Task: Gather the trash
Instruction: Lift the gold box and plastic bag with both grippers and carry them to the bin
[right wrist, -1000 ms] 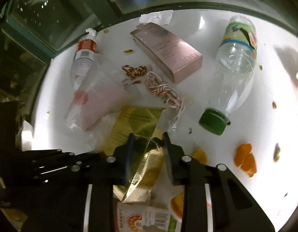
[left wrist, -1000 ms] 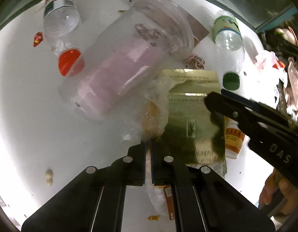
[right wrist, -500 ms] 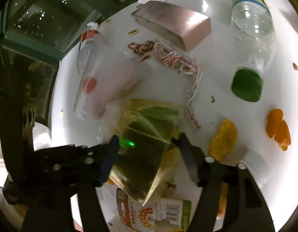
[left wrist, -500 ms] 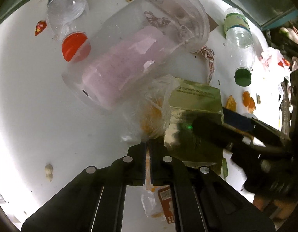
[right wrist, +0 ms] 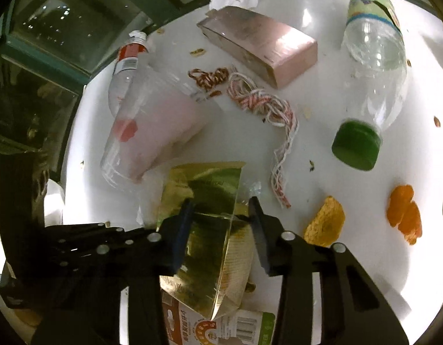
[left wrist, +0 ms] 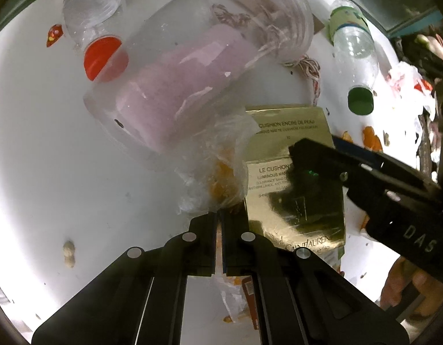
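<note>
Gold cosmetics box (right wrist: 204,215) sits between the fingers of the right claw (right wrist: 221,224), jaws spread around it with a side face against each pad — whether they actually squeeze yet, cannot tell; in the left wrist view the same gold box (left wrist: 293,184) shows its printed face up, the right claw's finger crossing over it. Judged light, thin card, stiff on the edges but hollow, so it will dent if squeezed mid-face; glossy foil, likely slippery — best taken across the narrow sides near a corner fold, roughly where the pads are. Its long axis runs away from the right camera toward the clear plastic cup (right wrist: 152,126), the near end lifted over a printed packet (right wrist: 221,325), so it lies tilted, not flat on the white surface (right wrist: 365,201). Left claw (left wrist: 220,247) is pressed together, pinching a thin clear plastic bag (left wrist: 213,172) with orange bits inside; limp film, almost no weight, will sag and may spill, so hold it by the gathered neck. Bag lies touching the box's left edge and under the cup's base. Cup lies on its side, mouth pointing away from the left camera, pink liner inside. Green-cap bottle (right wrist: 368,86), red-cap bottle (left wrist: 92,14), pink box (right wrist: 258,43), twine (right wrist: 264,109) and orange peel (right wrist: 405,212) lie loose on the surface, untouched.
</note>
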`<state>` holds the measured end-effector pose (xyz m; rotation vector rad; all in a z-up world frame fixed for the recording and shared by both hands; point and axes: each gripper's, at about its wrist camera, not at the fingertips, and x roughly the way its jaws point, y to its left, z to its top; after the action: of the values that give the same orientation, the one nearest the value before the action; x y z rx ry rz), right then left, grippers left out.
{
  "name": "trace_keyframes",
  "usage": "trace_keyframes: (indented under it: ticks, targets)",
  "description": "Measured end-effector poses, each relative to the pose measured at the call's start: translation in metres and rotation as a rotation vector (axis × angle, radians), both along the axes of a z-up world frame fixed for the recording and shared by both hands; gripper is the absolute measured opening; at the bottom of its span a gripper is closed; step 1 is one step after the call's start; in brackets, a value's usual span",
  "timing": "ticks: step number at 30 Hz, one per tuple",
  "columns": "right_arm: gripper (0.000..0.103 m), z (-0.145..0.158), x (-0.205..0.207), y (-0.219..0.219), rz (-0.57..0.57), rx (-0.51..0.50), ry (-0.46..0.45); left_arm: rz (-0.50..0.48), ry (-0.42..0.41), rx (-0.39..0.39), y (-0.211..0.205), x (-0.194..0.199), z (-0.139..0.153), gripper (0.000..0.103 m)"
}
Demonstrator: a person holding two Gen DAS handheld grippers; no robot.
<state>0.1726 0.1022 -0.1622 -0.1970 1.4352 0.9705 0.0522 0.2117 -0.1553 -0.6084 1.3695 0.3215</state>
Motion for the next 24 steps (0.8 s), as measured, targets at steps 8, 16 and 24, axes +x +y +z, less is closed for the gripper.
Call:
trace_keyframes:
  ticks: [8, 16, 24]
  targets:
    - [0.01, 0.019, -0.017, 0.017, 0.276, 0.095, 0.009, 0.001, 0.005, -0.01, 0.004, -0.002, 0.0, 0.0]
    - [0.006, 0.02, -0.025, 0.014, 0.241, 0.085, 0.048, 0.011, -0.009, -0.022, 0.001, -0.004, 0.007, 0.0]
    - [0.003, 0.042, -0.036, -0.01, 0.188, 0.101, 0.038, -0.003, -0.074, -0.008, -0.011, -0.008, 0.035, 0.0]
